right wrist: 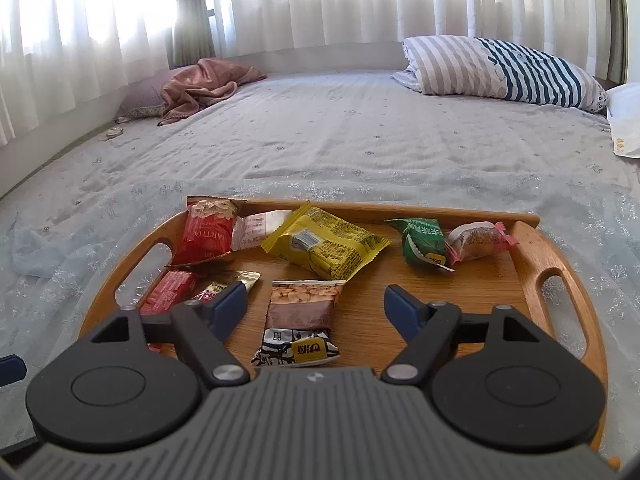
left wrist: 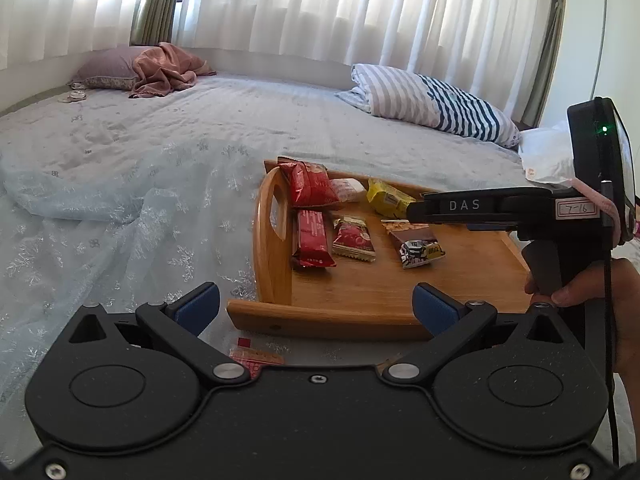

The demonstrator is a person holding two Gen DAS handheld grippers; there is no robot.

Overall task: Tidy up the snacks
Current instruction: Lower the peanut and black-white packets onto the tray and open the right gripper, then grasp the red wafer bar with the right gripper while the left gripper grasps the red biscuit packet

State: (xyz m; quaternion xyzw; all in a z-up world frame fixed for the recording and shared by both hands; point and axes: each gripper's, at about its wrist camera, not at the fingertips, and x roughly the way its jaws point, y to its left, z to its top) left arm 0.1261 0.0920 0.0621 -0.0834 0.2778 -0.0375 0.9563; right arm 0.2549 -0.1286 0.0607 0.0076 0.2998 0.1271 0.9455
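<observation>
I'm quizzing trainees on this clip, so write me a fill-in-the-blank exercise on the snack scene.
1. The snacks lie in a wooden tray that rests on a ____.
2. The large packet between the red pouch and the green packet is coloured ____.
3. The right gripper hangs with its jaws ____ over the brown peanut packet.
4. A small red wrapper lies ____ the tray, below the left gripper.

Missing words: bed; yellow; open; outside
</observation>
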